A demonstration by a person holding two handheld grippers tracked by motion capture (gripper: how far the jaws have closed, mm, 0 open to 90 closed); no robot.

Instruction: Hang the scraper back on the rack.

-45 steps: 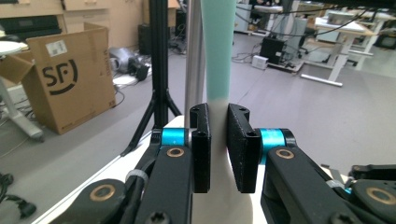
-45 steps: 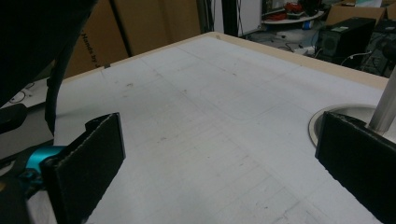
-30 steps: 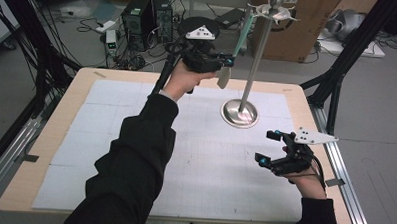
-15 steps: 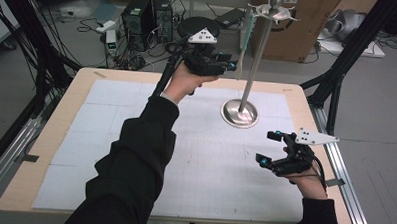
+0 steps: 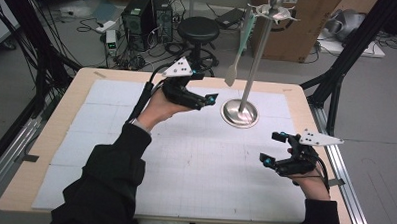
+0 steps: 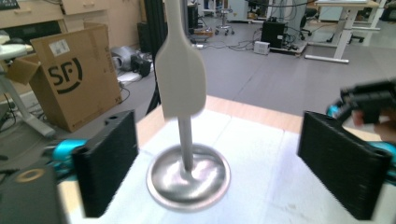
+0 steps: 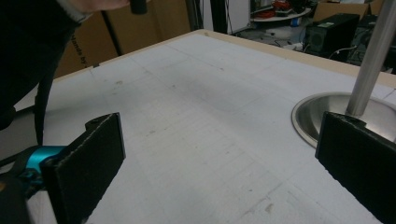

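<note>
The left gripper [image 5: 203,98] is dropping away from the hanging spatula [image 5: 237,56], jaws just opening wide and empty, while the right gripper [image 5: 277,152] is waiting open near right, and that spatula, swinging on the stand [image 5: 240,113], could slip off.

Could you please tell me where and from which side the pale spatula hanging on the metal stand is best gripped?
Probably grip the pale spatula on its flat blade, closing the open left gripper across its two broad faces. It hangs freely, blade downward, from the top of the steel stand, with its narrow handle up by the hooks.
</note>
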